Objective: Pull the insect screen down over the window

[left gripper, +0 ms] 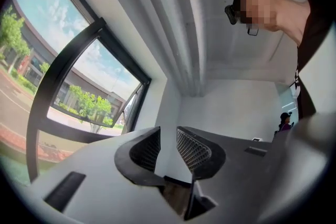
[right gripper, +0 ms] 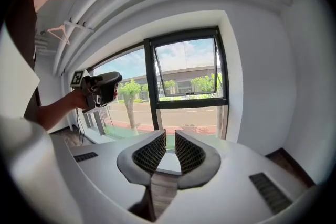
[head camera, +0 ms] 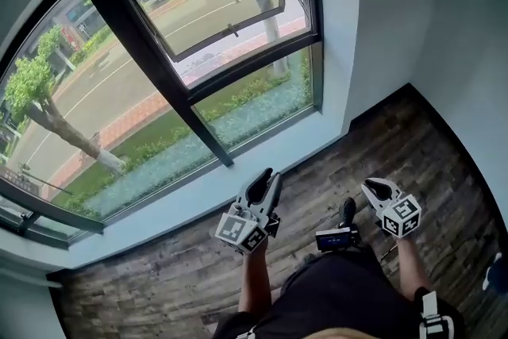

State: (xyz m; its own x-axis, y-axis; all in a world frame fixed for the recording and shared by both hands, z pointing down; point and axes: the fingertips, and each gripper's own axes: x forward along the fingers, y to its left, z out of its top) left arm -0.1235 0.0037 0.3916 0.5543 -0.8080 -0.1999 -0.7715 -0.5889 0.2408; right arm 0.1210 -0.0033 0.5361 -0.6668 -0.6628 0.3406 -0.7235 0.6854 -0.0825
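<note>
Nearest you, both grippers sit low in front of your body. The left gripper is at 6 o'clock in the head view and the right gripper at about 5 o'clock, well apart from each other. Left jaws stand slightly apart with nothing between them, only wall and ceiling beyond. Right jaws are the same, a narrow gap and empty, aimed at the window. Looks like a ready carry, hands down and free because nothing is reached yet. The left one tilts up toward the ceiling, so it isn't lined up on anything. Under them is the wood floor, then the pale sill running from 8 to 2 o'clock. Past that is the window, a dark frame with a centre post. The upper right sash is pushed open outward, probably why the screen is wanted. The insect screen isn't over the glass in any view, and the street and trees show clear through every pane. My guess is it's rolled up in the frame's top rail, at 12 o'clock in the right gripper view, but I can't pick out a pull bar. Task looks not started. Next you'd need a raise to the top rail, then a grip on whatever tab is there.
</note>
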